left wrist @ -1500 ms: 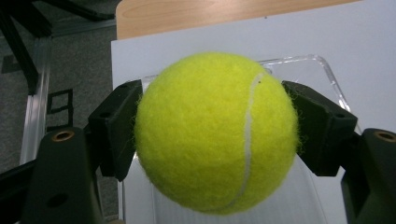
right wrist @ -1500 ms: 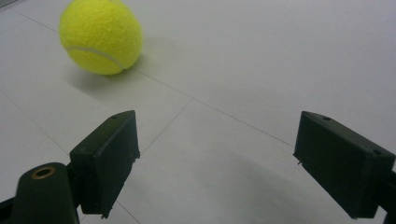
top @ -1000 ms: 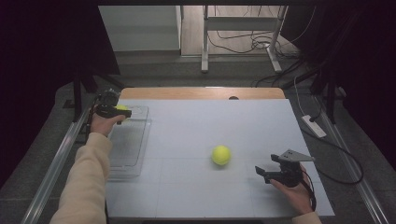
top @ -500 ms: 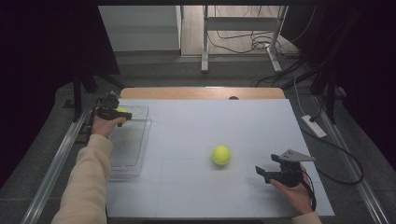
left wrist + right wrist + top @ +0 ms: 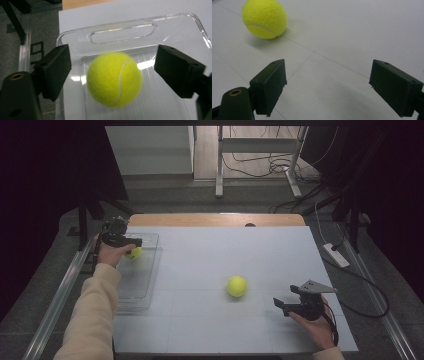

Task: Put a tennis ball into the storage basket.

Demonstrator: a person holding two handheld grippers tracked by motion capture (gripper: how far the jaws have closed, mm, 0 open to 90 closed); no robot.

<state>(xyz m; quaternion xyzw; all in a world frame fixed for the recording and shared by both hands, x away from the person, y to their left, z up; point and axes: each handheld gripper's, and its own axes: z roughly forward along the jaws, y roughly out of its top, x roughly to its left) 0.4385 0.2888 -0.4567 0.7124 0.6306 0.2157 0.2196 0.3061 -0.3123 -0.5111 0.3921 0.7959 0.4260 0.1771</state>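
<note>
A yellow tennis ball (image 5: 114, 79) sits between the jaws of my left gripper (image 5: 112, 72), over the far end of a clear plastic tray (image 5: 120, 32). The jaws have just been opening, and a gap shows on each side of the ball, so neither pad touches it. In the high view the left gripper (image 5: 131, 241) is at the table's far left, with this ball (image 5: 134, 252) just below its jaws inside the tray (image 5: 142, 290). A second tennis ball (image 5: 236, 286) lies on the white table top. My right gripper (image 5: 280, 306) stands open near it, with nothing between its jaws, and that ball (image 5: 264, 18) is ahead to the upper left of the right gripper (image 5: 332, 87).
The white table top (image 5: 210, 255) has a wooden strip (image 5: 215, 220) along its far edge. A metal rail (image 5: 60, 290) runs along the left side. A power strip and cables (image 5: 336, 255) lie off the right edge. Table legs and wires stand behind.
The left gripper's jaws have opened and let go of the tennis ball, which now sits lower, in the tray. The right gripper and the second ball have not moved.
</note>
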